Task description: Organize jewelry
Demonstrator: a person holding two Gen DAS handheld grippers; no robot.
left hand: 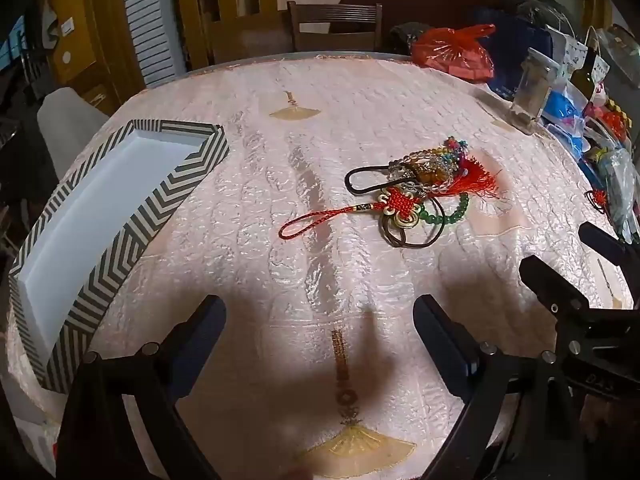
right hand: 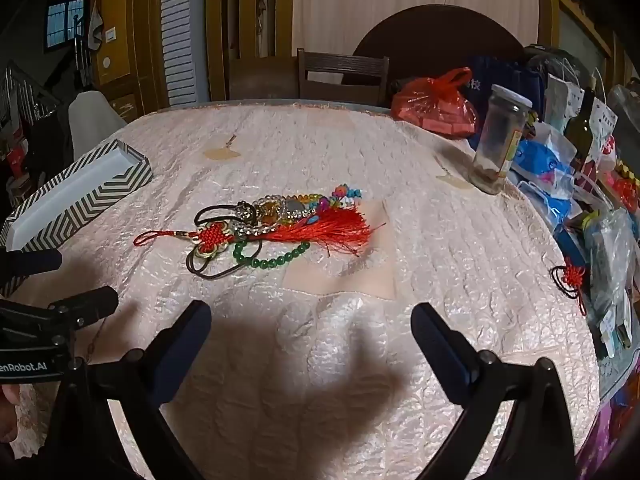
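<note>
A tangled pile of jewelry lies mid-table: a red knot tassel charm, a green bead bracelet, clear and coloured bead strings and dark cords. It also shows in the right wrist view. An empty striped box with a white inside stands at the left, also seen in the right wrist view. My left gripper is open and empty, short of the pile. My right gripper is open and empty, near the pile's front.
The round table carries a pale pink cloth. A glass jar, a red plastic bag, a dark bottle and many packets crowd the right edge. A small red knot charm lies there. A wooden chair stands behind.
</note>
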